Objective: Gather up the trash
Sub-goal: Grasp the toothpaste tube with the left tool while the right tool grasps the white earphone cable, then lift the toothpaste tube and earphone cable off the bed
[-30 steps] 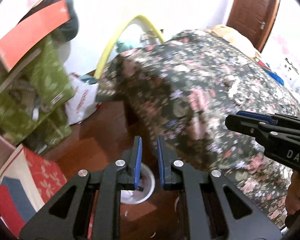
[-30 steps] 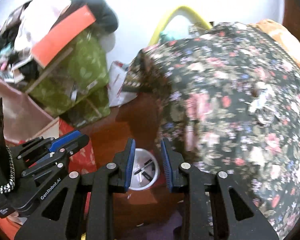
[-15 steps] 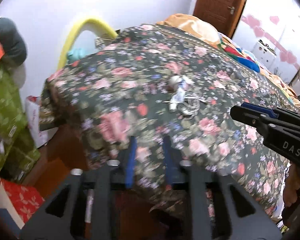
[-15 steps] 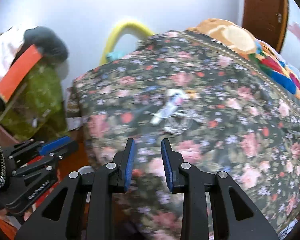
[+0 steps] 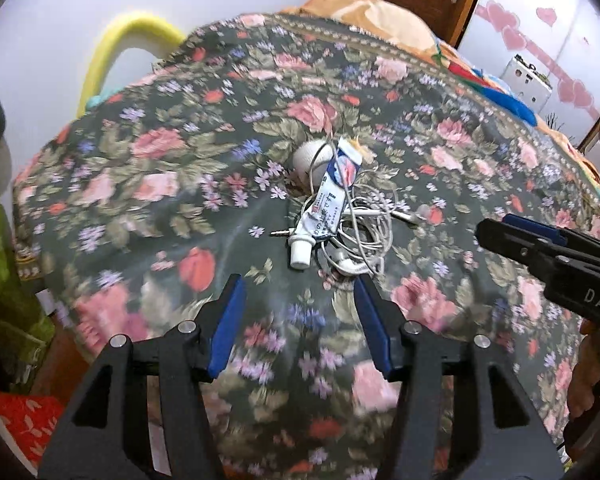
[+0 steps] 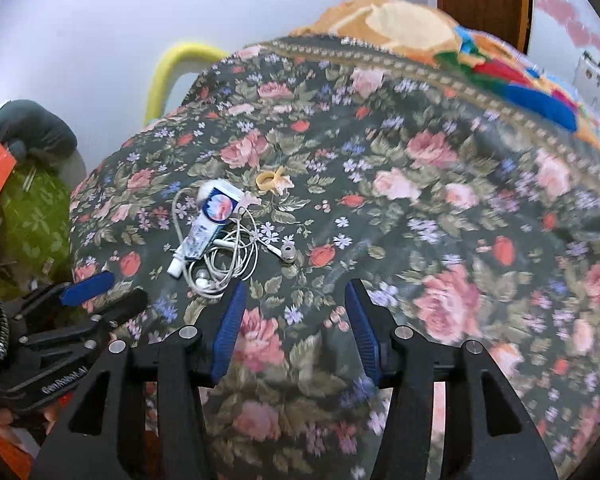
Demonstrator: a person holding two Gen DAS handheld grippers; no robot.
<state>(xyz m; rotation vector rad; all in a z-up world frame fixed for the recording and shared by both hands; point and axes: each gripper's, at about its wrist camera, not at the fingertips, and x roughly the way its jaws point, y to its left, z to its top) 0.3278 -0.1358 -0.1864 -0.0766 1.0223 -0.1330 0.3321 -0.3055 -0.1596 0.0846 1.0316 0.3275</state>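
A squeezed white and blue tube [image 5: 327, 205] with a white cap lies on the floral bedspread [image 5: 180, 152], over a tangle of white earphones [image 5: 364, 236] and beside a small white ball [image 5: 310, 156]. In the right wrist view the tube [image 6: 206, 222] and earphones [image 6: 228, 260] lie left of centre, with a small yellow scrap [image 6: 272, 179] behind them. My left gripper [image 5: 300, 292] is open and empty, just short of the tube. My right gripper [image 6: 292, 300] is open and empty, to the right of the pile.
The bed's near edge drops to a wooden floor at the lower left. Green bags [image 6: 32, 216] and a red patterned box [image 5: 20, 420] stand left of the bed. A yellow foam arch [image 5: 116, 52] leans on the white wall. Colourful bedding [image 6: 500, 76] lies at the far side.
Both grippers have lifted from the floor and white bin up over the bed, and both have opened wide. The tube and earphones have come into close view.
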